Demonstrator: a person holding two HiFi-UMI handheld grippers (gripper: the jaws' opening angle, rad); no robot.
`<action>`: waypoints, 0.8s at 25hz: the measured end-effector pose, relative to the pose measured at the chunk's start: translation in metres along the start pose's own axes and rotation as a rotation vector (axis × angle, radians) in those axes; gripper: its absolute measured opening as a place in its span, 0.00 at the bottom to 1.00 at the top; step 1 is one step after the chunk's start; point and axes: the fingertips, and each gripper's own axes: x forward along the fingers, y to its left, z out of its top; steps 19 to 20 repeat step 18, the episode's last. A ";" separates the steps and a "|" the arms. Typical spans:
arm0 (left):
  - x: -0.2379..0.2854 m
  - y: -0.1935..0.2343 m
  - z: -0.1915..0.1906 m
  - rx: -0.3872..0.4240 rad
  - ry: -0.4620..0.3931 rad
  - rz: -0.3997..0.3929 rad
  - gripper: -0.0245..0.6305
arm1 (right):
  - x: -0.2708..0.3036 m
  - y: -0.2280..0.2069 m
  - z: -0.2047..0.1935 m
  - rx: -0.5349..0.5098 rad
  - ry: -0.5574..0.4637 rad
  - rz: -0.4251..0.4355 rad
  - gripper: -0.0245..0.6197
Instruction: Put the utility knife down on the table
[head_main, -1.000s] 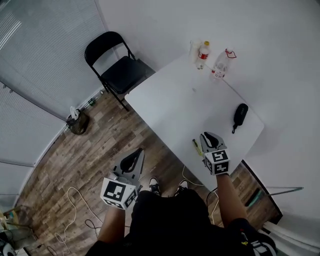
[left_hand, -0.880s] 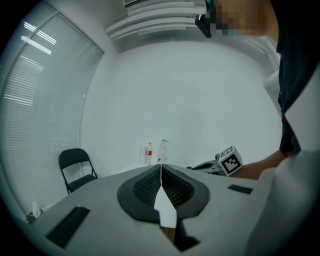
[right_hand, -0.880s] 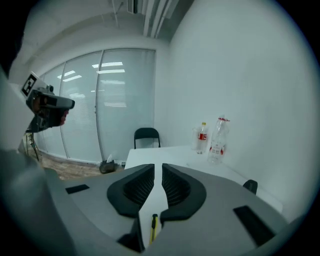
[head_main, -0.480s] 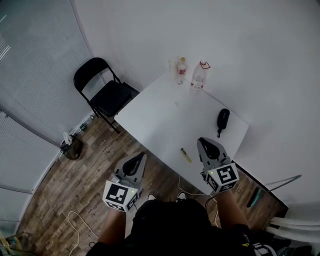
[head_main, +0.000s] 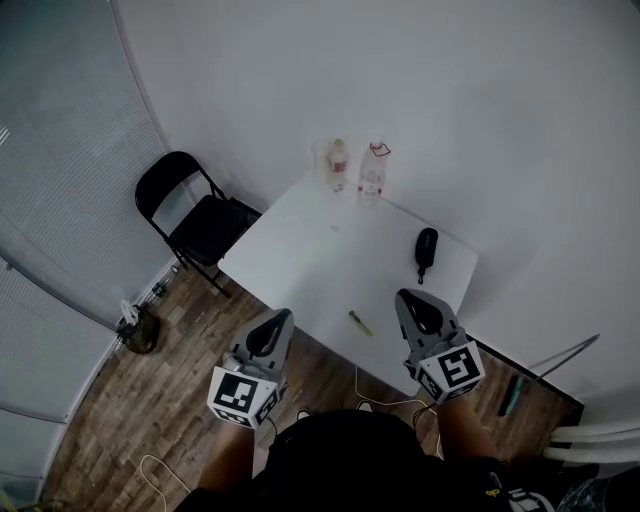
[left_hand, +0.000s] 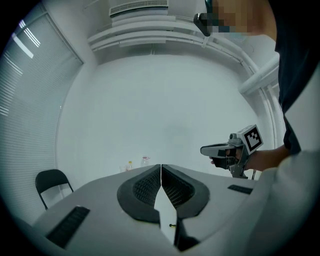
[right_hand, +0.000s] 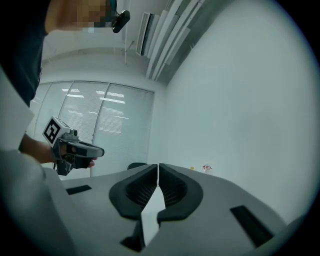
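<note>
The yellow utility knife (head_main: 360, 323) lies flat on the white table (head_main: 300, 260), near its front edge, with nothing touching it. My left gripper (head_main: 275, 322) is held up in front of the table's near left edge, shut and empty. My right gripper (head_main: 413, 303) hovers to the right of the knife, over the table's near right corner, shut and empty. In the left gripper view my left gripper (left_hand: 161, 167) has its jaws pressed together, and the knife (left_hand: 172, 226) shows as a small speck through the gap below them. The right gripper (right_hand: 158, 167) is shut too.
A black case (head_main: 426, 246) lies at the table's right side. Two bottles (head_main: 371, 175) and a glass (head_main: 321, 158) stand at the far corner by the wall. A black folding chair (head_main: 196, 218) stands left of the table. A cable (head_main: 375, 375) runs on the wood floor below.
The view has pulled back and up, away from the table. My right gripper has drawn off from the knife, which stays lying on the table. Both grippers now hang higher.
</note>
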 end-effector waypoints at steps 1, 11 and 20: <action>0.000 -0.002 0.001 0.002 -0.003 -0.004 0.07 | -0.002 0.002 0.001 -0.001 0.000 0.002 0.08; -0.005 -0.014 0.005 0.020 -0.002 -0.020 0.07 | -0.008 0.017 0.004 -0.019 0.007 0.041 0.08; -0.012 -0.022 0.005 0.013 0.002 -0.019 0.07 | -0.013 0.023 0.004 -0.022 0.018 0.051 0.08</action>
